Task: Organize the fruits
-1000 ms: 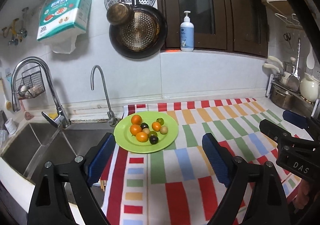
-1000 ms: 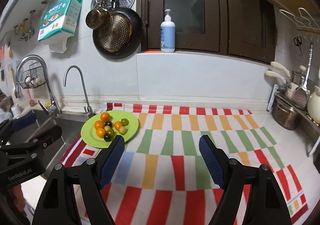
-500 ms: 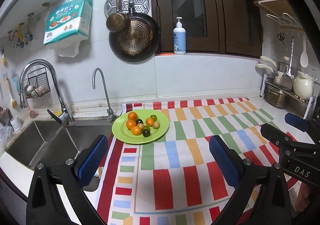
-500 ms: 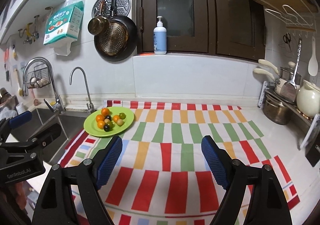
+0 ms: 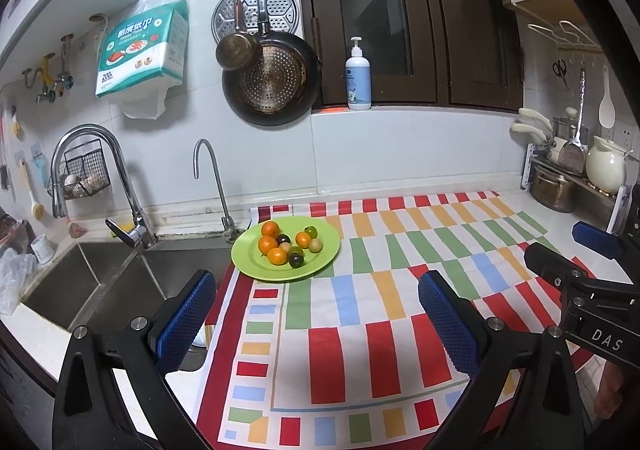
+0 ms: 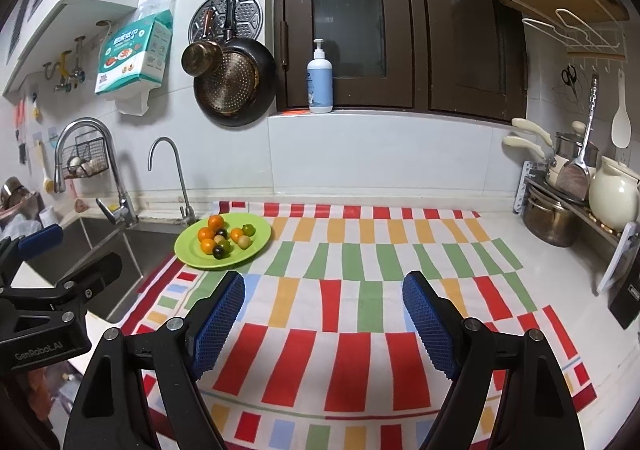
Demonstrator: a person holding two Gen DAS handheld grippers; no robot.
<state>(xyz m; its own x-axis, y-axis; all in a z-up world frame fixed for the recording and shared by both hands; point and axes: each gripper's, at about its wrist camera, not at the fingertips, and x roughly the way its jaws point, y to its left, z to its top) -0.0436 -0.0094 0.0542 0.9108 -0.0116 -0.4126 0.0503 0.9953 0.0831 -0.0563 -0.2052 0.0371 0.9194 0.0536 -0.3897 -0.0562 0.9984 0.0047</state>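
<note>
A green plate [image 5: 320, 264] sits on the striped cloth beside the sink and holds several small fruits: oranges [image 5: 270, 228], dark ones [image 5: 296, 260] and green ones [image 5: 311, 230]. It also shows in the right wrist view [image 6: 256, 246]. My left gripper [image 5: 316, 306] is open and empty, well short of the plate. My right gripper [image 6: 324, 310] is open and empty over the cloth, to the right of the plate.
A striped cloth [image 5: 400, 290] covers the counter. A steel sink [image 5: 92, 282] with two taps [image 5: 212, 178] lies left of the plate. Pots and a white jug [image 6: 612, 194] stand on a rack at the right. Pans hang on the wall.
Both grippers have pulled back and risen; the plate now looks smaller and farther away. Both stay open and empty.
</note>
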